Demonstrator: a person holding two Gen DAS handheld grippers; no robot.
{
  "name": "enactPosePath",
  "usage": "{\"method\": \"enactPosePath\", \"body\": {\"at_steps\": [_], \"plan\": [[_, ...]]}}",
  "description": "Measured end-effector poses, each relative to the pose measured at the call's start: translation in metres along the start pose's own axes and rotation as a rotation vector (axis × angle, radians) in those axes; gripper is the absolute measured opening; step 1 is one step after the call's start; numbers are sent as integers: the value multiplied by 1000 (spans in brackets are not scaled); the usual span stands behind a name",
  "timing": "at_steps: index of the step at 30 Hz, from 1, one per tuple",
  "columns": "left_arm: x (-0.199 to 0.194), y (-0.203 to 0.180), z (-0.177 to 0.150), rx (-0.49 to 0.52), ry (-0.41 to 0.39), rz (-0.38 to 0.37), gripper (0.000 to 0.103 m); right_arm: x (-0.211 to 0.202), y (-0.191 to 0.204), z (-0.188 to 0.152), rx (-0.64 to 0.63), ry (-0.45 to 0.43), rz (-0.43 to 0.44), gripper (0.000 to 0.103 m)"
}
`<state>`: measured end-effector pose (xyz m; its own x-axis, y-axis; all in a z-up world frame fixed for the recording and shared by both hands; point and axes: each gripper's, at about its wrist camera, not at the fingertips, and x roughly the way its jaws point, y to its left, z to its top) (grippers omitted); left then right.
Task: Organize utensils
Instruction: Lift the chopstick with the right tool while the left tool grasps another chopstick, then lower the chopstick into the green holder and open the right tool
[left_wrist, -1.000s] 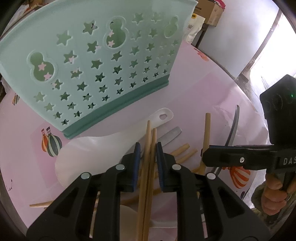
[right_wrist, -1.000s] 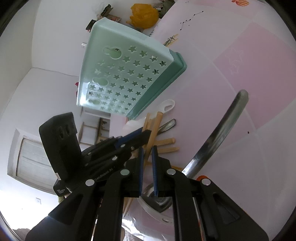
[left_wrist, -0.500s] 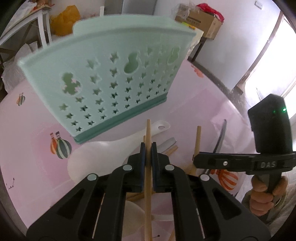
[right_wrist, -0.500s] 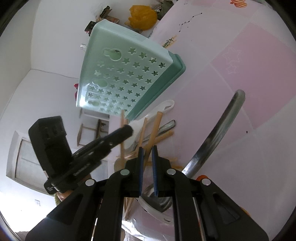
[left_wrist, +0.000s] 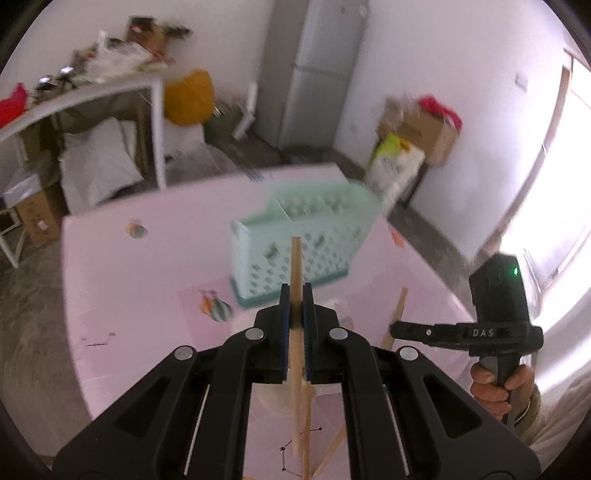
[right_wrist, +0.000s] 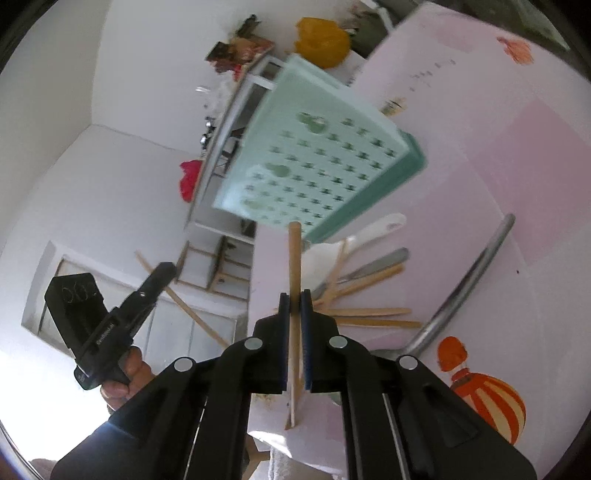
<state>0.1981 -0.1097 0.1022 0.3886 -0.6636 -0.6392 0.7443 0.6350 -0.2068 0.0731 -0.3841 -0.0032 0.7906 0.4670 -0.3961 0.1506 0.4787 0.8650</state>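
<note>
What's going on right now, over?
Left gripper shut on a chopstick. Right gripper shut on another chopstick. Green holder ahead, nothing blocking.

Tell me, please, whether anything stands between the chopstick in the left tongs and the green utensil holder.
Nothing visible does. The left tongs are shut on a wooden chopstick lifted off the table, and the utensil holder stands beyond with its open top unobstructed.
</note>
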Motion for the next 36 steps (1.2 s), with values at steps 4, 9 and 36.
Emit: {"method": "enactPosePath", "body": {"at_steps": [4,9,36], "plan": [[-47,12,7,-65,-109,8,5,-11,24,5,-59,-13,29,6],[-89,23,23,-131,-250,7,5,-30,53,11,-136,-47,47,6],[91,20,105,-203,-422,33,5,-138,105,53,-317,-351,-99,6]]}}
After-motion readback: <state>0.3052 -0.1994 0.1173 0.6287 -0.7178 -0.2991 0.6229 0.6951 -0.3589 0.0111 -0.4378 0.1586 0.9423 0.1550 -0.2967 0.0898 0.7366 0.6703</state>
